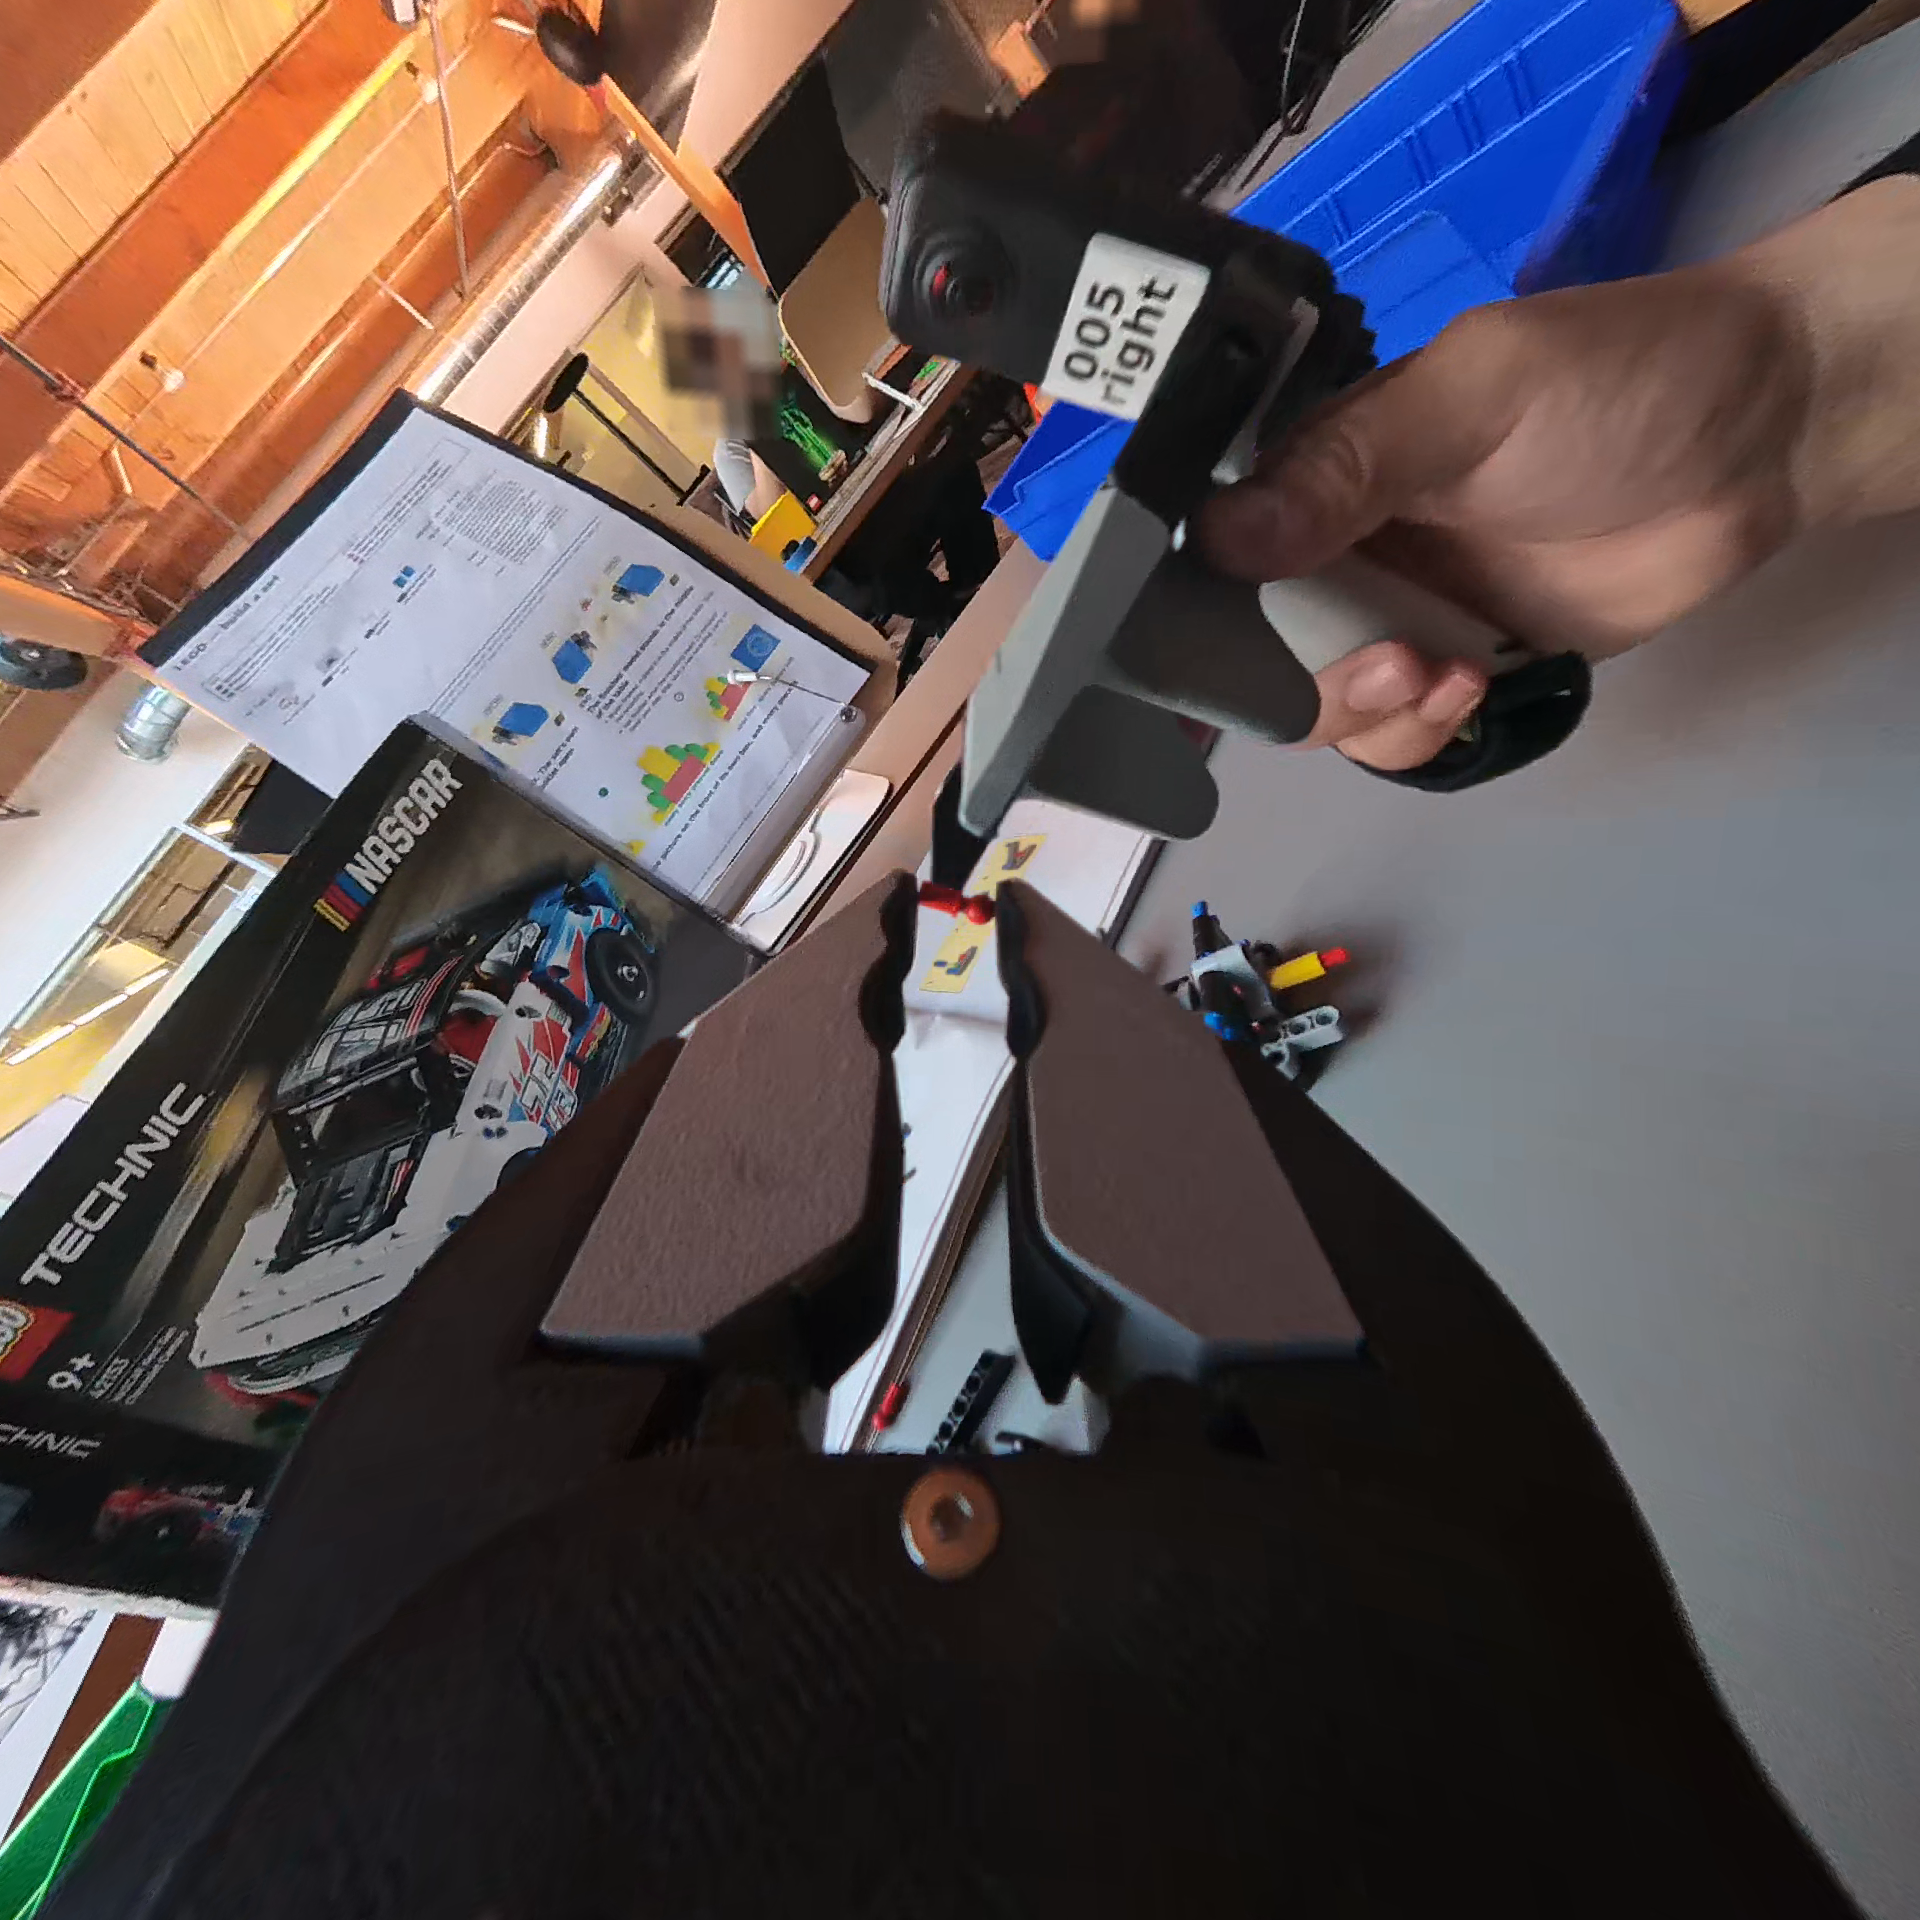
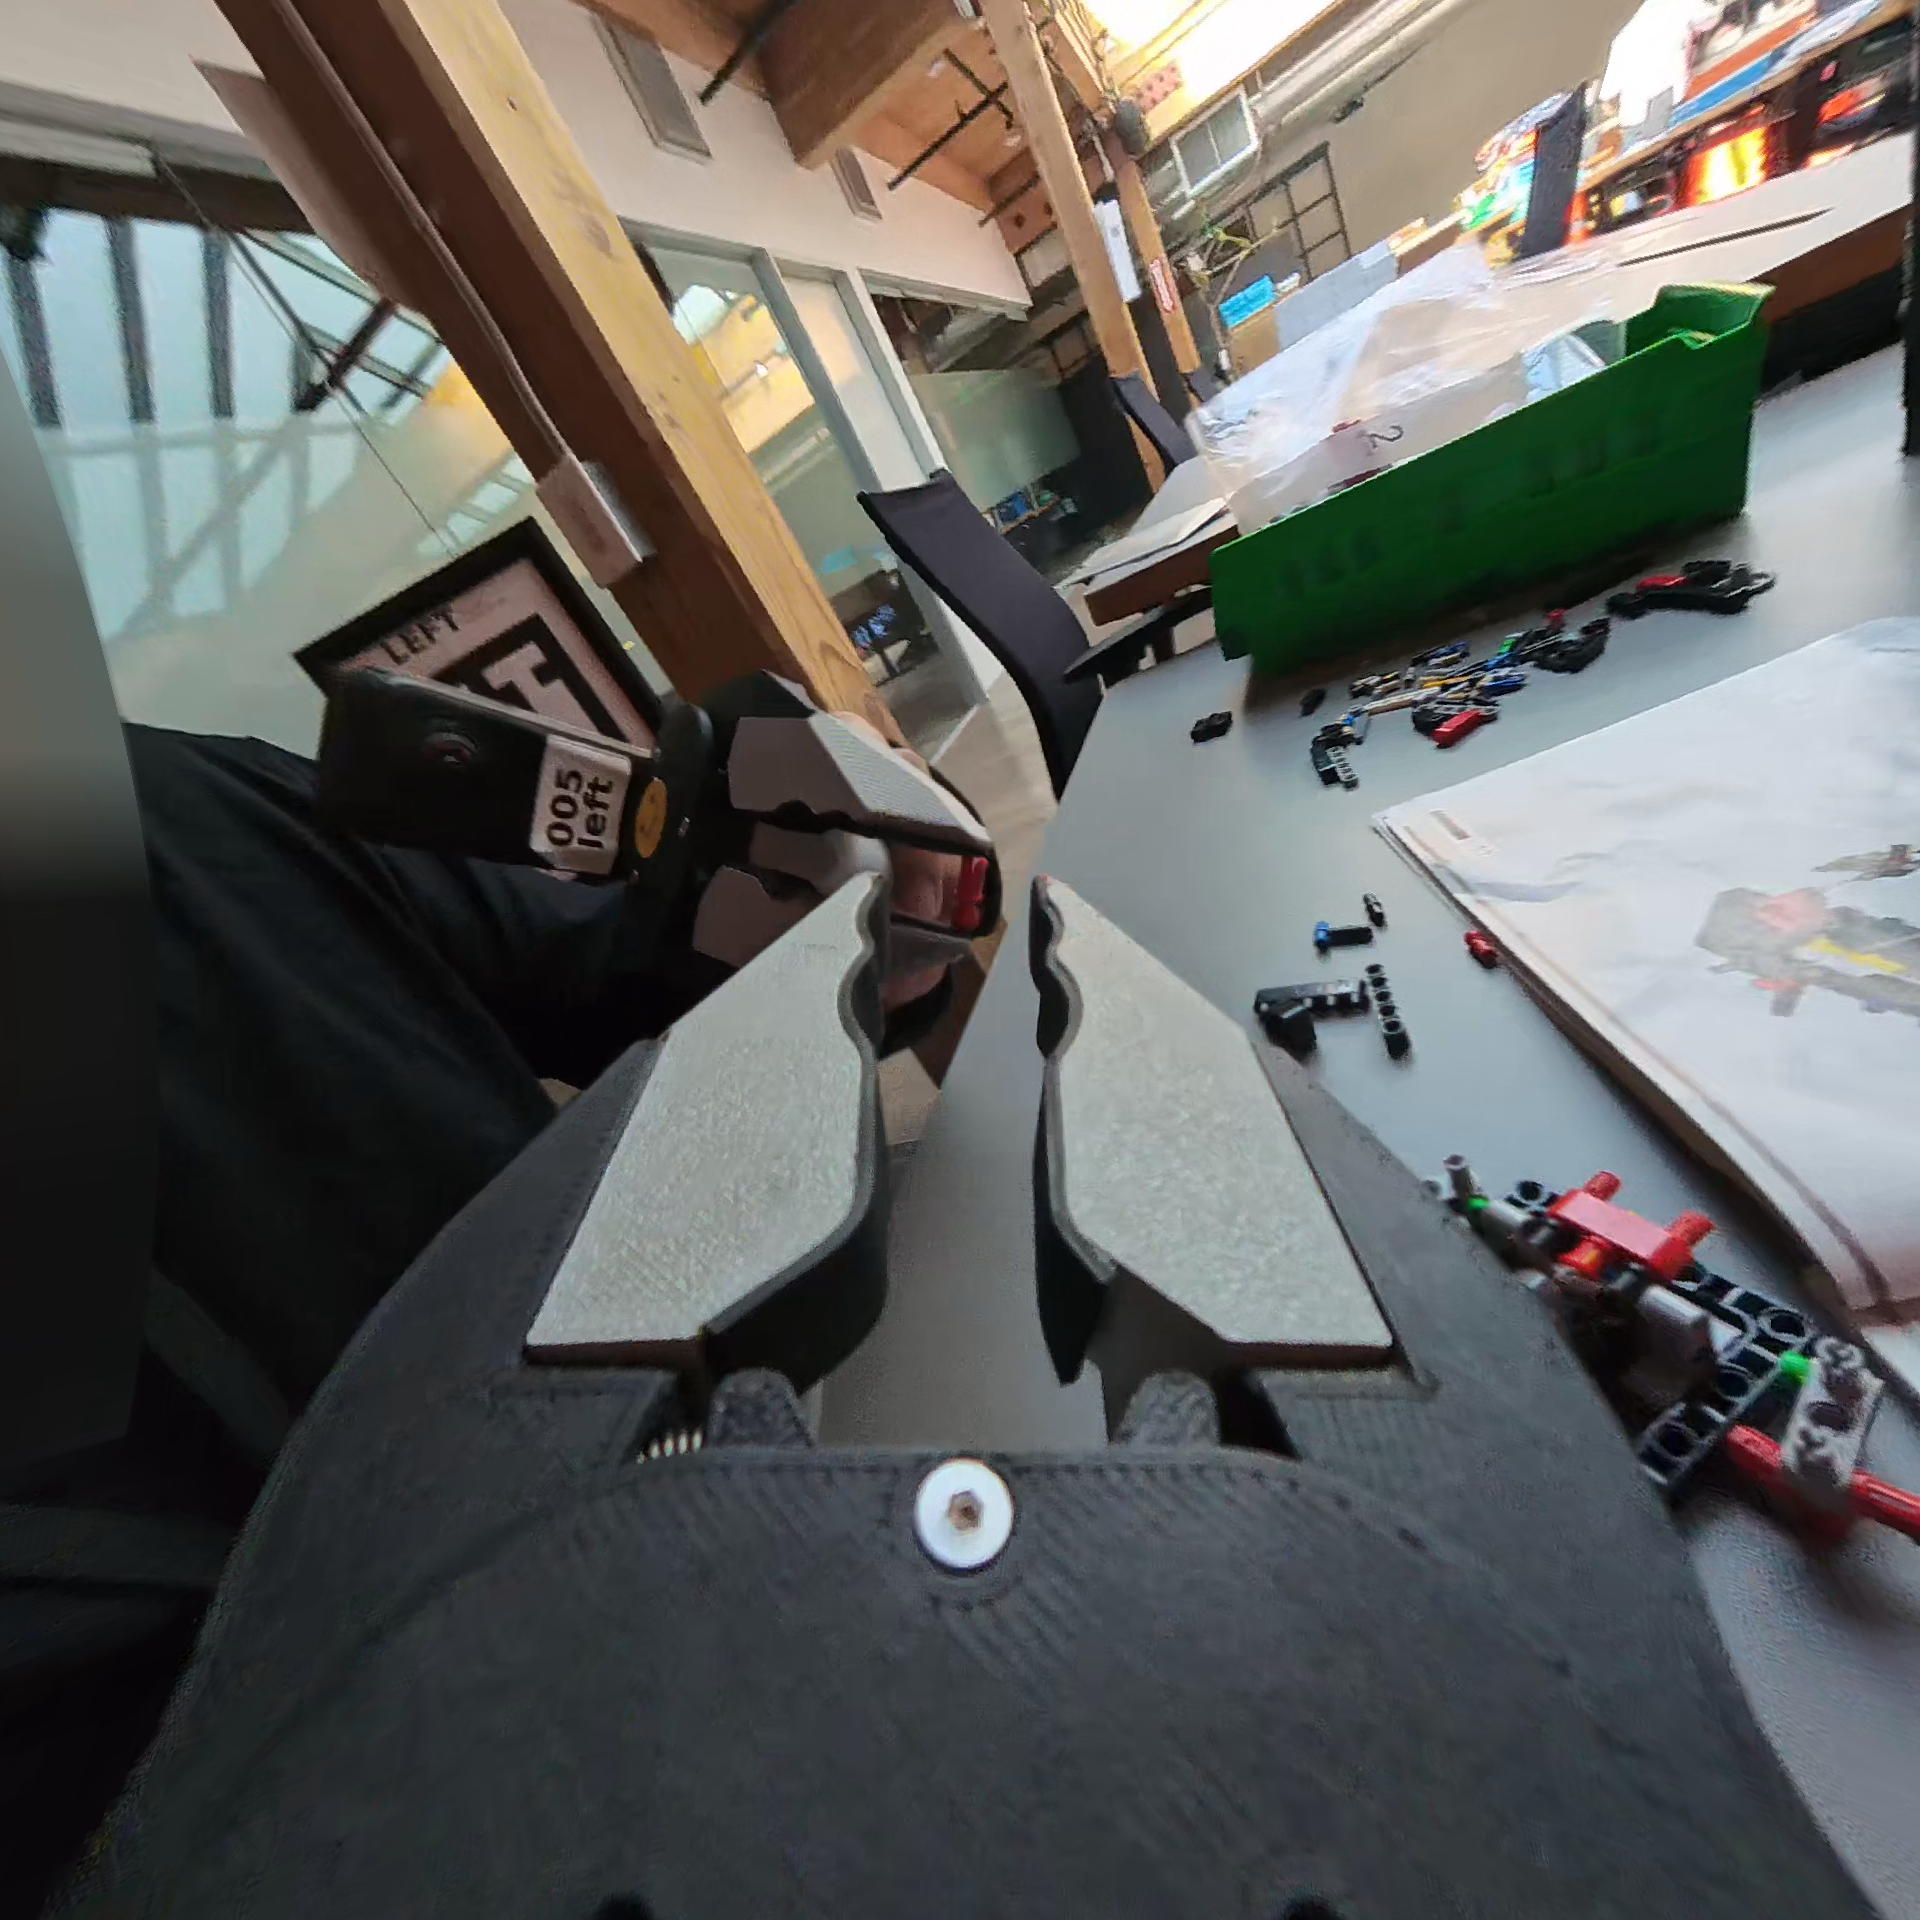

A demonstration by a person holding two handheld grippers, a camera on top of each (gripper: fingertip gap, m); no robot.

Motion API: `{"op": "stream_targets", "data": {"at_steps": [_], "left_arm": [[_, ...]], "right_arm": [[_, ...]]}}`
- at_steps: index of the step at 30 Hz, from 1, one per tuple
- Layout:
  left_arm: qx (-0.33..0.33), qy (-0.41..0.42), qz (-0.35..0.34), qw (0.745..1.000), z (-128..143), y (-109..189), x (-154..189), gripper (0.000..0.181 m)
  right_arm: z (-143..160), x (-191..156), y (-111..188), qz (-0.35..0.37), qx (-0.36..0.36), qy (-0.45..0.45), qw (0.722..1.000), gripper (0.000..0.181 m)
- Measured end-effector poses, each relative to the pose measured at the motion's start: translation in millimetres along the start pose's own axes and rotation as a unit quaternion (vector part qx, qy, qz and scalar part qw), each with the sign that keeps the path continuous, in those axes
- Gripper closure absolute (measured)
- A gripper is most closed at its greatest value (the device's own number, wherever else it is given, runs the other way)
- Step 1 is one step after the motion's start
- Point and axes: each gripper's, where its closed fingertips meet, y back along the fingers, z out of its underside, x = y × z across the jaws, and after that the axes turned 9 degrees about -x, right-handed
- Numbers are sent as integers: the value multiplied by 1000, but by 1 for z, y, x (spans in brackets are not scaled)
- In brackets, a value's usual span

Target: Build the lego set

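Pin (image 1: pixel 958 904): small, red, pinched crosswise between the tips of the left gripper (image 1: pixel 956 902), held up off the table (image 1: pixel 1558 1143); it also shows in the right wrist view (image 2: pixel 971 891).
Left gripper: jaws drawn in on the pin, a narrow gap behind the tips.
Right gripper (image 2: pixel 958 902): jaws apart, nothing between them, a hand (image 1: pixel 1538 468) on its handle; it faces the left gripper, close by.
Assembly (image 2: pixel 1704 1320): partly built, black, grey and red, on the table just right of the right gripper.
Loose parts (image 2: pixel 1455 696): scattered on the table in front of the green bin (image 2: pixel 1475 540).
Manual (image 2: pixel 1714 914): lying open, between the parts and the assembly.
Box (image 1: pixel 343 1060): propped beside the printed sheet (image 1: pixel 499 623).
Blue bin (image 1: pixel 1455 208): behind the hand.
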Motion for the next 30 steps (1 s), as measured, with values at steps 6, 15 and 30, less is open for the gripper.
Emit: {"op": "stream_targets", "data": {"at_steps": [6, 15, 30], "left_arm": [[3, -12, 2, 1000, 0, -6, 8, 169], [8, 2, 6, 1000, 4, -10, 8, 168], [-102, -73, 218, 968, 57, -6, 67, 168]], "right_arm": [[6, 3, 1, -1, -10, -7, 1000, 174], [13, 8, -3, 8, -32, -11, 999, 179], [82, 21, 2, 94, -298, 46, 949, 179]]}}
